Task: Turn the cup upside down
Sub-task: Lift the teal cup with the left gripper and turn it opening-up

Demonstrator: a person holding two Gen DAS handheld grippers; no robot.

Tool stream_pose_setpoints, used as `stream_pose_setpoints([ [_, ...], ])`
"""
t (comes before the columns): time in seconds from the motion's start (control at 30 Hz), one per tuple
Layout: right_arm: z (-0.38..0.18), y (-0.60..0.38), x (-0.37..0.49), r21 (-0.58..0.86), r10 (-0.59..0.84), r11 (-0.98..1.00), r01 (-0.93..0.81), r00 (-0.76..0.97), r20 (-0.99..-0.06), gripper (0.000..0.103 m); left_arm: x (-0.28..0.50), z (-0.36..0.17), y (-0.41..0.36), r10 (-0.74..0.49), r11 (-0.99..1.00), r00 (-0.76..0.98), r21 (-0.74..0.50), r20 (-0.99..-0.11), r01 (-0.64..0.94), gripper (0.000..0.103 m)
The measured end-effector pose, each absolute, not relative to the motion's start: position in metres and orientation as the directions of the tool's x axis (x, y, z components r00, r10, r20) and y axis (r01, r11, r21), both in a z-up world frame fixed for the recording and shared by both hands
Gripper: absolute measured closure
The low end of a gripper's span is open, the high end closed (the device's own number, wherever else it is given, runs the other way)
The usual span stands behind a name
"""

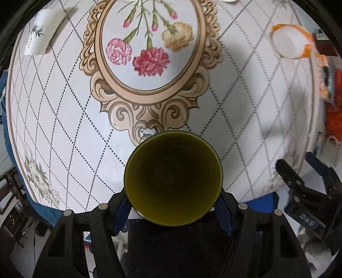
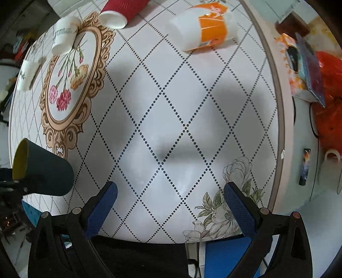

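Observation:
My left gripper (image 1: 173, 205) is shut on a dark cup with a yellow-green inside (image 1: 173, 179). The cup is held above the table's near edge, and its open mouth faces the left wrist camera. In the right wrist view the same cup (image 2: 44, 173) lies tilted on its side at the far left, mouth toward the upper left, with the left gripper's black frame under it. My right gripper (image 2: 170, 205) is open and empty above the table's front right part. It also shows at the right edge of the left wrist view (image 1: 299, 171).
The round table (image 2: 171, 107) has a diamond pattern and a floral medallion (image 1: 149, 49). An orange-and-white cup (image 2: 205, 27) lies on its side at the back. A red cup (image 2: 121, 12) and white paper cups (image 2: 64, 34) stand further left. Clutter lies beyond the right rim.

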State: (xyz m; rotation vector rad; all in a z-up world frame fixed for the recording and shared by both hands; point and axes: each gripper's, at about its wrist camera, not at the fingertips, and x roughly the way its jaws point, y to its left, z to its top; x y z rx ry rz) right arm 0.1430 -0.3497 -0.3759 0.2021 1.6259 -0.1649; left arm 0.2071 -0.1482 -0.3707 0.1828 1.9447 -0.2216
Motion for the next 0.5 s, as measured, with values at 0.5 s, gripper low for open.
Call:
stream_pose_setpoints([
  [0.5, -0.382, -0.373, 0.166, -0.029, -0.013, 0.969, 0.245, -0.069, -0.998, 0.002, 0.260, -0.407, -0.172, 0.065, 0.981, -0.325, 0.000, -0.944, 0.194, 0.036],
])
